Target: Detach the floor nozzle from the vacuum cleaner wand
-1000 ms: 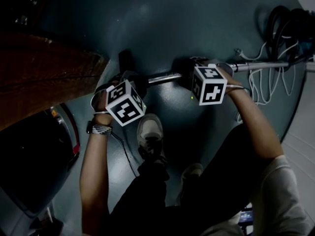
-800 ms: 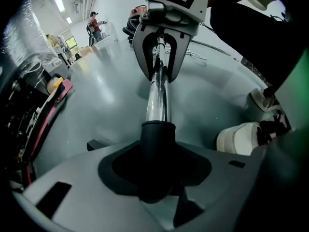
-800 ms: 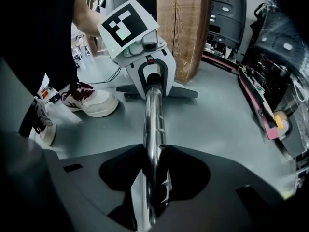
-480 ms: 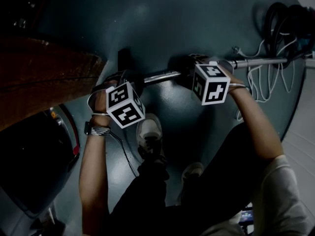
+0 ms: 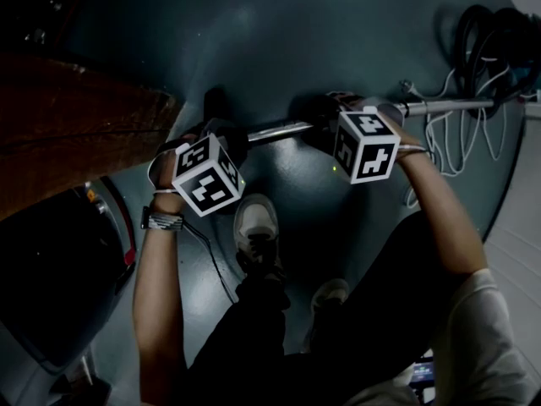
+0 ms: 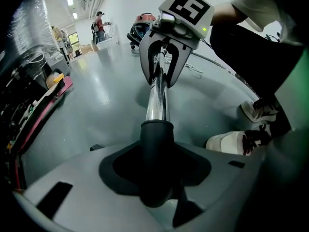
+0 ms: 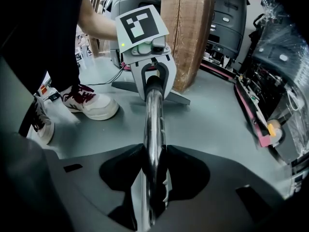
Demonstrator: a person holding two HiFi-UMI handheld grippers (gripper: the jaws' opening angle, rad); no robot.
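Your left gripper (image 6: 155, 175) has just been closing. Its jaws are now clamped on the black collar (image 6: 156, 141), where the chrome wand (image 5: 277, 130) enters. A second ago they stood a little wider around that same collar. In the head view its marker cube (image 5: 205, 174) sits left of centre, slightly further left than before and slightly turned.

Your right gripper (image 7: 150, 173) is as it was, with its jaws pressed tight on the bare chrome tube. It sits right of centre in the head view, well along the wand from your left gripper. Both grippers point steeply down at the tube.

The wand lies almost level across the middle of the head view, just as in the earlier pictures. The floor nozzle (image 7: 176, 96) is still on it. In the right gripper view, its grey head spreads on the floor (image 5: 279, 41) to both sides behind your left gripper, at the upper middle of the frame.

Your shoe (image 5: 258, 227) rests just below the wand at the centre of the head view and has not moved. The white cables (image 5: 446, 134) at the right edge have not moved either.
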